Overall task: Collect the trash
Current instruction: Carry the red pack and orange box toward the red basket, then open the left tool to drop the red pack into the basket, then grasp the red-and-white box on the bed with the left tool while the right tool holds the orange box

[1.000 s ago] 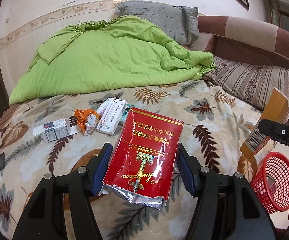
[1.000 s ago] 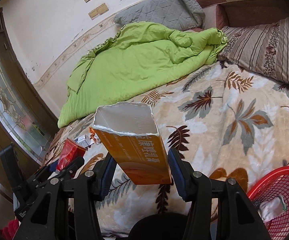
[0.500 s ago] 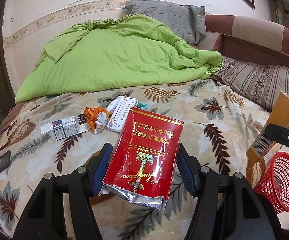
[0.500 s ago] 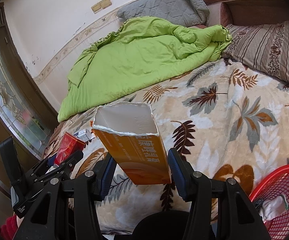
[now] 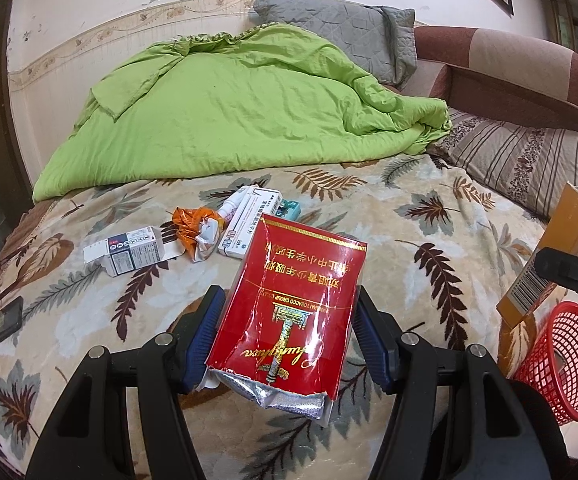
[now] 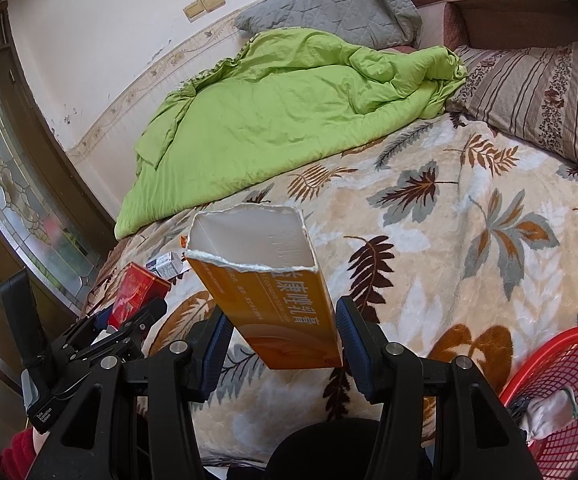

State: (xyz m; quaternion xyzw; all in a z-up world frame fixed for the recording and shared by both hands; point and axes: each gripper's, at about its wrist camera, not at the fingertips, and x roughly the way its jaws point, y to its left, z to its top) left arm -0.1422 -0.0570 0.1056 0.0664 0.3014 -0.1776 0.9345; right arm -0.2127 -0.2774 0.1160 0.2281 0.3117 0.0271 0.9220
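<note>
Both grippers have drawn back slightly from the bed. The left gripper [image 5: 289, 336] clamps a red cigarette pack [image 5: 289, 304]; the right gripper [image 6: 283, 336] clamps an orange carton [image 6: 265, 284].

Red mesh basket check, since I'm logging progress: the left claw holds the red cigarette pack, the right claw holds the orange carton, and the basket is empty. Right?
Not quite: the red plastic mesh basket is not empty. The right wrist view shows a crumpled whitish wrapper inside it. The rest stands: the left claw grips the red cigarette pack, and the right claw grips the torn-open orange cardboard carton.
</note>
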